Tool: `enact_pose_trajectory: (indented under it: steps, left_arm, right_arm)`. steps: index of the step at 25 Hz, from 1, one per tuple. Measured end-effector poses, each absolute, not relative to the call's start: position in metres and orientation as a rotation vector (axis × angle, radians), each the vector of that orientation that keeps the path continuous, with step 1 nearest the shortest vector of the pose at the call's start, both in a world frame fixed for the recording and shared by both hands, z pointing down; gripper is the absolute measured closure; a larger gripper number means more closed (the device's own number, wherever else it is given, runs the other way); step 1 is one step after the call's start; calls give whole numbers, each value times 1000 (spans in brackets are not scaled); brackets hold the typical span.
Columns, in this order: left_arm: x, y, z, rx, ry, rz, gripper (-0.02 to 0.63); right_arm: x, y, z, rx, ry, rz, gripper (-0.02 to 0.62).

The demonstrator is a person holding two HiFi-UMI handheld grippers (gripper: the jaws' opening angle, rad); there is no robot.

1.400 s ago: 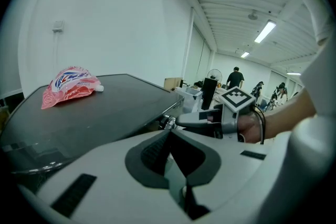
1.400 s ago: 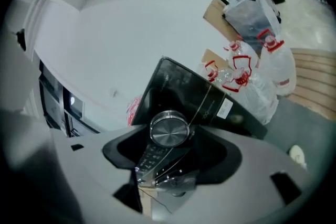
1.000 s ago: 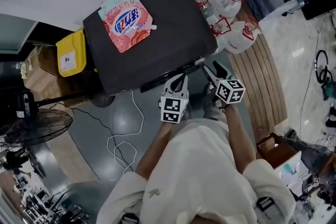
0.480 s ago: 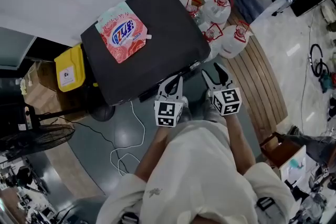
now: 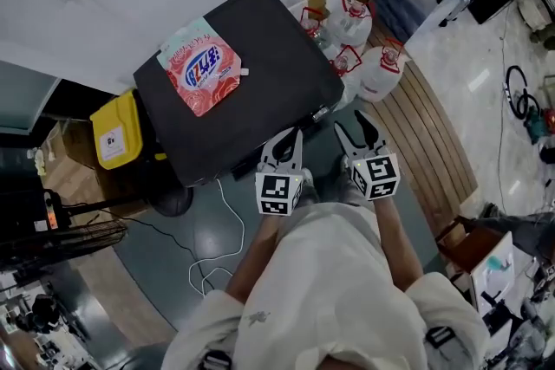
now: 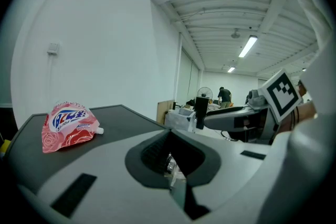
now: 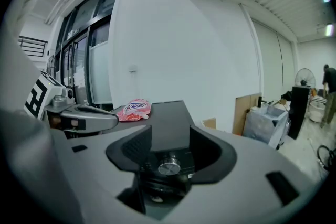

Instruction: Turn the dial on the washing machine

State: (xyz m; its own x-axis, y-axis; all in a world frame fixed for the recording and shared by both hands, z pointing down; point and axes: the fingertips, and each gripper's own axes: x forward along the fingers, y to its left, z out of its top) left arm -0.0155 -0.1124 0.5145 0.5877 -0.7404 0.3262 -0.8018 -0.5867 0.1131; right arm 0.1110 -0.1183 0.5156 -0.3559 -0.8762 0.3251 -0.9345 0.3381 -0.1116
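The washing machine point(image 5: 251, 91) has a black top with a pink detergent pouch point(image 5: 204, 65) lying on it. In the right gripper view its silver dial point(image 7: 169, 167) sits on the front panel, between the two jaws. My right gripper point(image 7: 169, 152) is closing around the dial, and a gap still shows on each side of it. In the head view the right gripper point(image 5: 354, 127) is at the machine's front right corner. My left gripper point(image 5: 289, 139) hovers at the front edge beside it, jaws together and empty. The pouch point(image 6: 68, 123) lies off to its left.
White jugs with red labels point(image 5: 377, 69) stand right of the machine beside a slatted wooden platform point(image 5: 434, 143). A yellow bin point(image 5: 113, 130) sits at its left. A white cable point(image 5: 221, 221) lies on the floor in front, and a fan point(image 5: 61, 234) stands at the far left.
The right gripper's fingers have drawn closer together. Both grippers have stayed at the machine's front edge while the head view shifted a little.
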Motion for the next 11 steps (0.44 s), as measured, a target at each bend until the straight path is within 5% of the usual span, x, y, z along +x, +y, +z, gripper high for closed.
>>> enact_pose_trajectory:
  steps: [11]
  left_arm:
    - [-15, -109, 497, 2628, -1229, 332, 594]
  right_arm:
    - [104, -110, 498, 1700, -2376, 369, 377]
